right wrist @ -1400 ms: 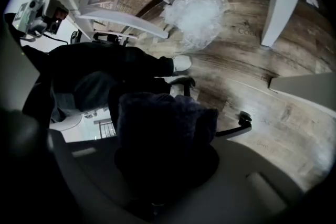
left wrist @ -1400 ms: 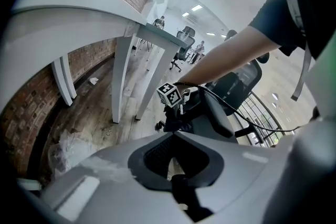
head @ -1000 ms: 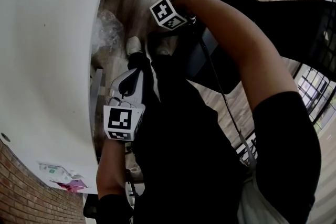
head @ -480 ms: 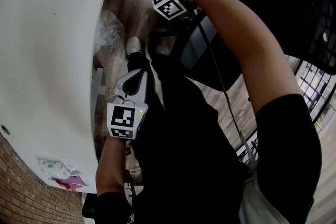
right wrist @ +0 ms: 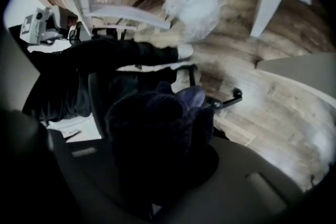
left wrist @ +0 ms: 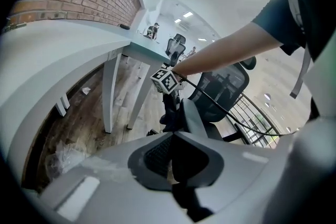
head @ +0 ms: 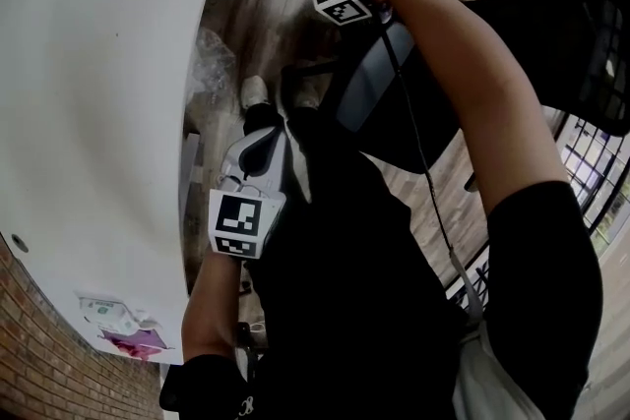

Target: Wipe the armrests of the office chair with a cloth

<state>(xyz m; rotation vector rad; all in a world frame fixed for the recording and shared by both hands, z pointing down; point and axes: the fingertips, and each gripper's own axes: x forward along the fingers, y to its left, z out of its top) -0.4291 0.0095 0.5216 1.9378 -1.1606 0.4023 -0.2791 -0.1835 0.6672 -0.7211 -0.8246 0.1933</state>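
Note:
My right gripper [head: 345, 3] reaches down at the far end of the chair's grey armrest pad [head: 370, 82], its marker cube on top and its jaws hidden from the head view. In the right gripper view, that gripper [right wrist: 157, 157] is shut on a bunched dark blue cloth [right wrist: 157, 128], which fills the space between the jaws. The black mesh back of the office chair [head: 551, 44] is to the right. My left gripper [head: 264, 145] hangs by the person's leg, away from the chair. Its jaws [left wrist: 173, 136] are together with nothing in them, pointing at the armrest pad [left wrist: 191, 115].
A big white curved table [head: 98, 113] fills the left side, with white legs [left wrist: 110, 92] on the wood floor. A crumpled clear plastic bag [head: 212, 54] lies under the table. The person's dark-clothed leg and light shoe [head: 252, 90] stand beside the chair. Brick wall [head: 39, 369] at lower left.
My right gripper has slid with the cloth along the armrest, away from the person and upward in the head view. The left gripper has barely shifted.

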